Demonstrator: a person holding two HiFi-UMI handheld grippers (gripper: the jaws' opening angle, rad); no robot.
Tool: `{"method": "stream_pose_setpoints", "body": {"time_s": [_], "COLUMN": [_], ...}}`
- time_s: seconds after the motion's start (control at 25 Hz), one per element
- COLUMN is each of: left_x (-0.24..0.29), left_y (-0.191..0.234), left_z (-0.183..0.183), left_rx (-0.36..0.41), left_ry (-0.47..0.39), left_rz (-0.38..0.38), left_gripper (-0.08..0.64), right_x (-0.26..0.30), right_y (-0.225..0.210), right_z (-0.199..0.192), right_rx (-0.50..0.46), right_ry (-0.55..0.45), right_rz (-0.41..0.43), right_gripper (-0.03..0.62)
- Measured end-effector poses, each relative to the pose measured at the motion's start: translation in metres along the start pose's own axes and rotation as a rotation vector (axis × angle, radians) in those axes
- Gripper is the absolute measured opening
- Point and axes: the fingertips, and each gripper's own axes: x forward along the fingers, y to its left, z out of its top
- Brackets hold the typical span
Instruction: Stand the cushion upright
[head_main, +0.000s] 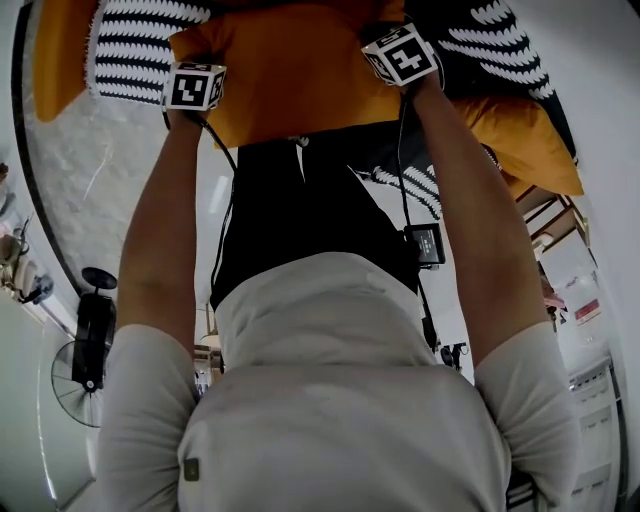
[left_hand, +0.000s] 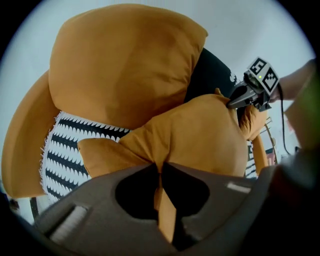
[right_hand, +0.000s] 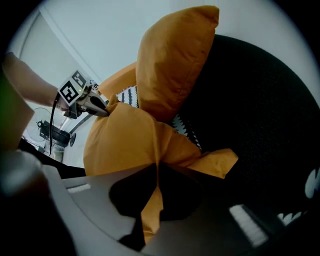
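Note:
The orange cushion (head_main: 290, 80) lies on a dark seat (right_hand: 260, 125), and both grippers hold it by its near edge. In the left gripper view my left gripper (left_hand: 160, 172) is shut on a pinched fold at the cushion's (left_hand: 200, 135) left corner. My right gripper (right_hand: 157, 172) is shut on a fold of the cushion (right_hand: 125, 140) at the other corner. From the head view I see the left gripper (head_main: 200, 58) and the right gripper (head_main: 388, 32) at the cushion's two near corners, their marker cubes toward me. Each gripper shows in the other's view: right gripper (left_hand: 236, 102), left gripper (right_hand: 103, 112).
A second orange cushion (left_hand: 125, 65) stands upright behind the held one, leaning on the seat back. A black-and-white patterned cushion (left_hand: 65, 145) lies to the left. Another orange cushion (head_main: 530, 140) sits at the right. A floor fan (head_main: 85, 350) stands to the left on the floor.

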Motion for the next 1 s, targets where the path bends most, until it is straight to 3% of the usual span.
{"method": "stream_pose_setpoints", "body": {"time_s": [0.52, 0.84, 1.0], "left_x": [-0.078, -0.119, -0.127], "left_y": [-0.066, -0.114, -0.142], "left_z": [-0.034, -0.008, 0.014], "left_rx": [-0.011, 0.084, 0.171], "left_ry": [-0.027, -0.093, -0.104], "left_rz": [0.061, 0.107, 0.105], "left_gripper": [0.014, 0.012, 0.012], "right_x": [-0.071, -0.128, -0.155], "right_y": [0.059, 0.072, 0.067], "right_z": [-0.058, -0.103, -0.128], "right_rx": [-0.059, -0.014, 0.031], "right_ry": [-0.080, -0.174, -0.219], "right_rz": [0.012, -0.028, -0.064], "right_gripper": [0.015, 0.015, 0.015]}}
